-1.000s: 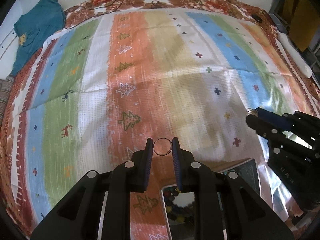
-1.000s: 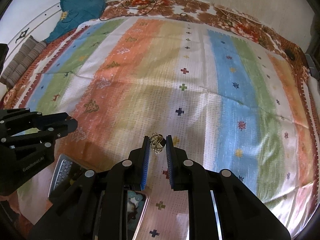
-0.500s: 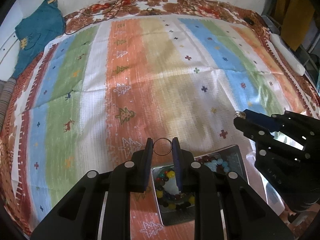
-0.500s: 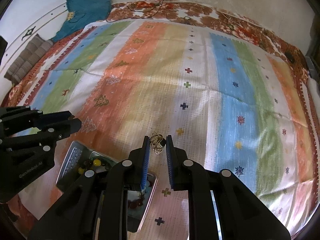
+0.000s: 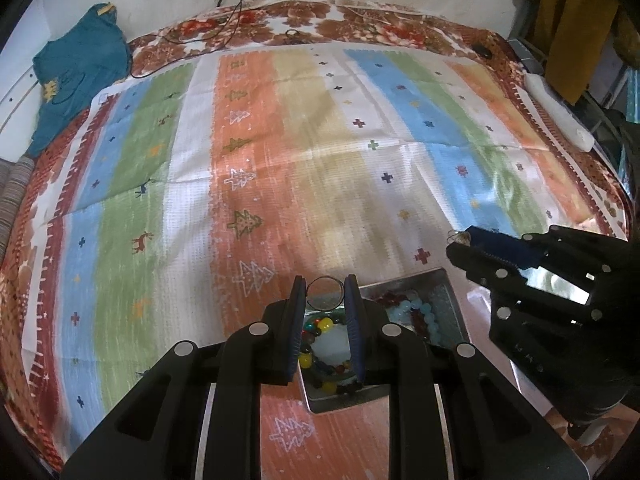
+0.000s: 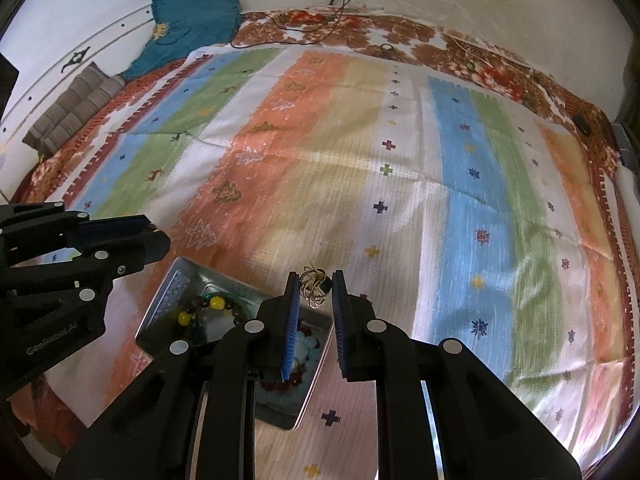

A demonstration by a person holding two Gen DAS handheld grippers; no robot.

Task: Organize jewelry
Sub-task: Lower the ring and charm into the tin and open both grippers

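Plainly both tools are loaded: the left hand-held gripper (image 5: 324,295) pinches a thin round wire ring (image 5: 324,291) edge-on between its blue pads, and the right hand-held gripper (image 6: 313,290) is closed on a small tangled gold-coloured wire piece with a dark bead (image 6: 315,285), likely an earring, though too small to be sure. Both hang above a shallow rectangular metal tray (image 5: 450,295) lying on the bed; the ring sits over the tray's far-left corner, the gold tangle over its far edge as seen from the right wrist. Tray already holds a bracelet of mixed yellow, red and green beads (image 5: 320,342) and a strand of pale blue and dark red beads (image 5: 412,314). Handling, as I judge it: both held pieces are near weightless, springy wire, easily bent if squeezed hard and apt to flick away or snag on the ridged pads on release. Best grip is across the ring's diameter, as now; the tangle wants holding by its densest knot. Beaded strands are limp and would drape, so take them mid-strand. Surface is a striped woven bedcover in orange, green, blue and white with small crosses and trees (image 6: 460,184), soft and slightly creased, so the tray may tip. Room: white wall, a teal garment (image 6: 192,20) at the bed's far left corner, black cables (image 5: 236,12) trailing down the wall.
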